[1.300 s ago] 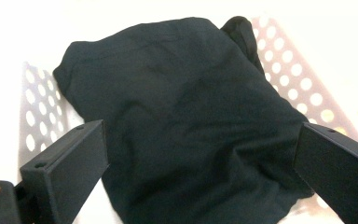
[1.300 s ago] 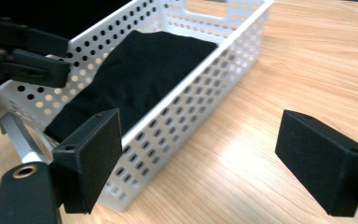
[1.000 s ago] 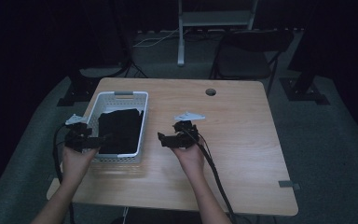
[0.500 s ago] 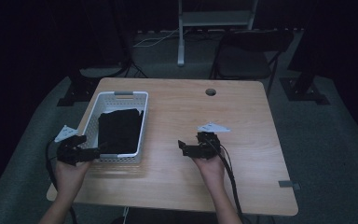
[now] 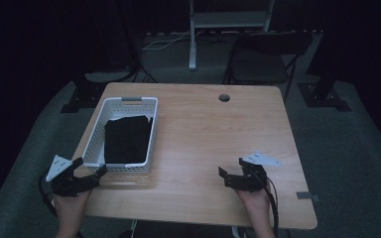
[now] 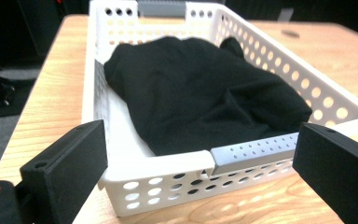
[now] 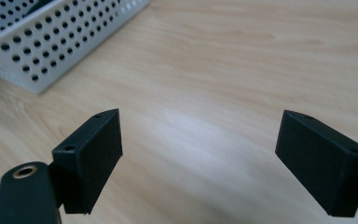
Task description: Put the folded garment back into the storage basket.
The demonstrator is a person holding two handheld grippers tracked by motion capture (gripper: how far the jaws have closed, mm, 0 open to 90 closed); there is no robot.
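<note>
Basket (image 5: 92, 144) holding black cloth (image 5: 126, 140) sits just beyond released left tongs (image 5: 87, 171); right tongs (image 5: 231, 176) released, well apart.

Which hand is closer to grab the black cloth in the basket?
Left. The left tool sits open at the white basket holding the black cloth. The right tool is open over bare table.

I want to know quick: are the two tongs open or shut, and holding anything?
Left tongs: open, holding nothing, near the white basket.
Right tongs: open, holding nothing.

The black cloth (image 6: 200, 93) hides the basket's (image 6: 121, 154) floor (right gripper view crops the basket) — folds unreadable.
</note>
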